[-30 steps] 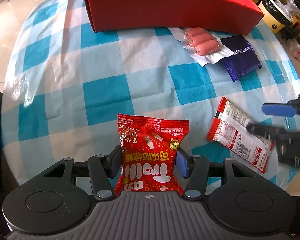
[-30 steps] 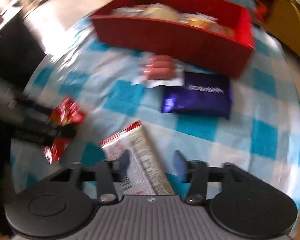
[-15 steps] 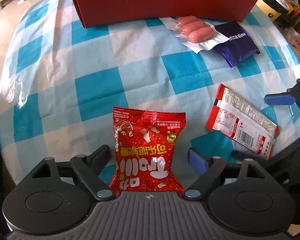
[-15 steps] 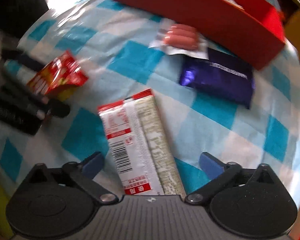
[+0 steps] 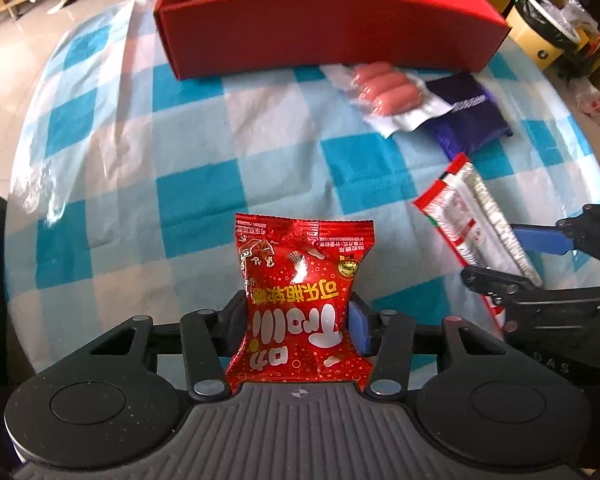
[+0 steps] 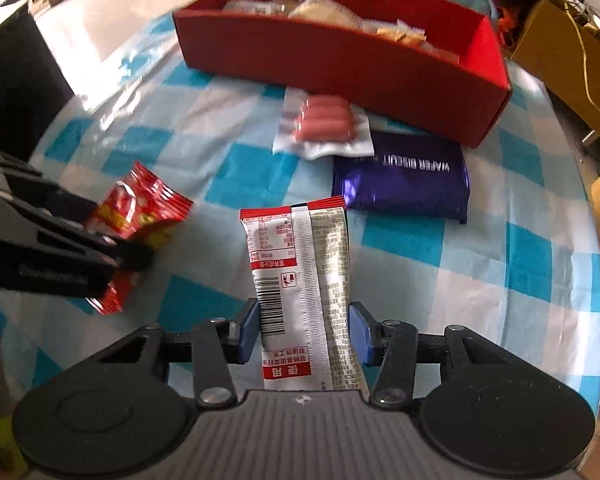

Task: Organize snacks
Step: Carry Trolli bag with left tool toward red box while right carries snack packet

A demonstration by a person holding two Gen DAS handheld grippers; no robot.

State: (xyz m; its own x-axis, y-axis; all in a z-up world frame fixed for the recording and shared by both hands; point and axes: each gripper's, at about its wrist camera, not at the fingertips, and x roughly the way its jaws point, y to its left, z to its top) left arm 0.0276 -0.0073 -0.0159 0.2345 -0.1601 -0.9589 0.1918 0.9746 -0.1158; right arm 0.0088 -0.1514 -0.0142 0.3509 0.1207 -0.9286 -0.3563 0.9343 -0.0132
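My left gripper (image 5: 298,320) is shut on a red candy bag (image 5: 300,292) and holds it over the near part of the checked table. My right gripper (image 6: 302,328) is shut on a long red-and-white snack packet (image 6: 300,280). That packet also shows in the left wrist view (image 5: 476,224), and the red bag shows in the right wrist view (image 6: 140,216). A red box (image 6: 340,60) with several snacks inside stands at the far side; it also shows in the left wrist view (image 5: 324,36).
A pack of pink sausages (image 6: 326,124) and a purple wafer biscuit pack (image 6: 404,180) lie in front of the box on the blue-and-white cloth (image 5: 140,168). Both also show in the left wrist view, the sausages (image 5: 384,88) and the wafer pack (image 5: 472,116). The table edge runs close on the right.
Half a second ago both grippers were open around their packets. Both have since closed on them. The packets now sit gripped between the pads, and the box looks nearer in both views.
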